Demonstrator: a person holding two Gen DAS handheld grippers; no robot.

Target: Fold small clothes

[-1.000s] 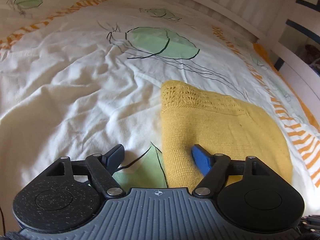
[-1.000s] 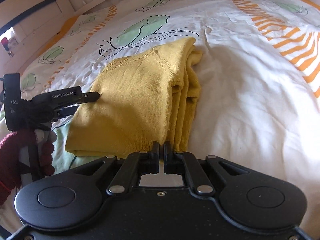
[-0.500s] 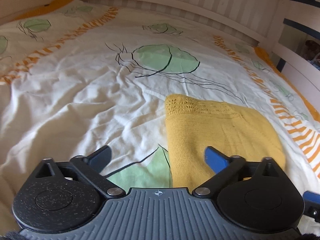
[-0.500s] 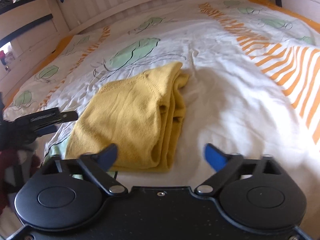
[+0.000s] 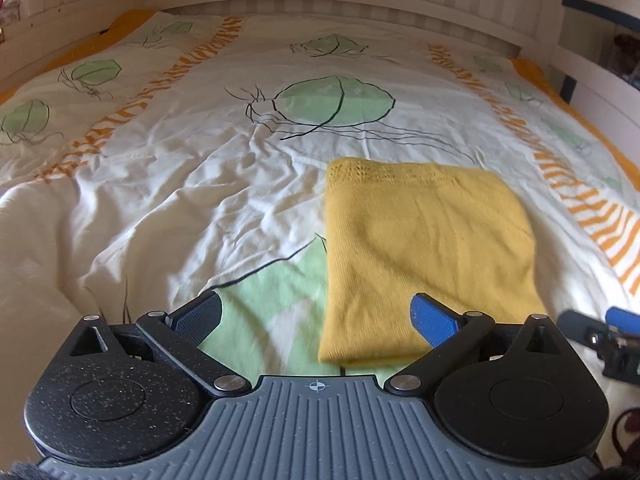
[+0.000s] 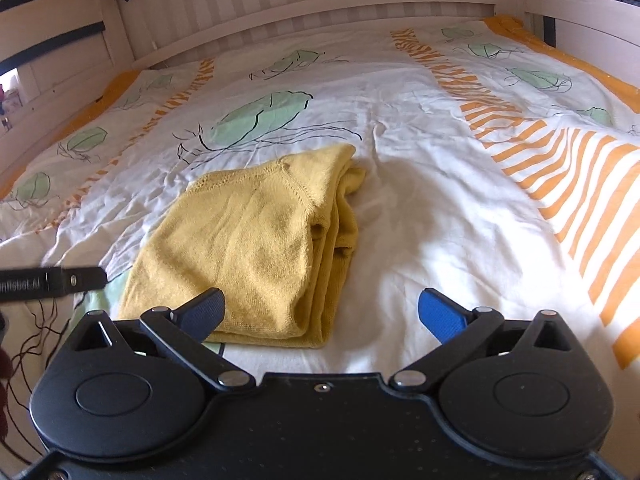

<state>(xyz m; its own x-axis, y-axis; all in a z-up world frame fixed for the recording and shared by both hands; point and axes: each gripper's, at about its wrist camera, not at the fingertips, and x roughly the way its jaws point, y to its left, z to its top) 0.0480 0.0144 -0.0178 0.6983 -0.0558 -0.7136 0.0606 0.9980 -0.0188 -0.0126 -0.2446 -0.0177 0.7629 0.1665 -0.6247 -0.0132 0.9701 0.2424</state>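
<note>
A yellow knitted garment [image 5: 428, 248] lies folded into a flat rectangle on the bed; in the right wrist view [image 6: 260, 244] its stacked layers show along the right side. My left gripper [image 5: 316, 316] is open and empty, held just in front of the garment's near edge. My right gripper [image 6: 322, 314] is open and empty, held back from the garment's near right corner. The right gripper's tip shows at the right edge of the left wrist view [image 5: 600, 332]. The left gripper's finger shows at the left of the right wrist view [image 6: 60, 280].
The bed has a white duvet [image 5: 180, 184] with green leaf prints and orange stripes. A white slatted bed frame [image 6: 320, 4] runs along the far side, with white rails at both sides.
My right gripper has opened from shut and let go of the garment's edge. Both grippers have pulled back and risen away from the garment. The left jaws have widened.
</note>
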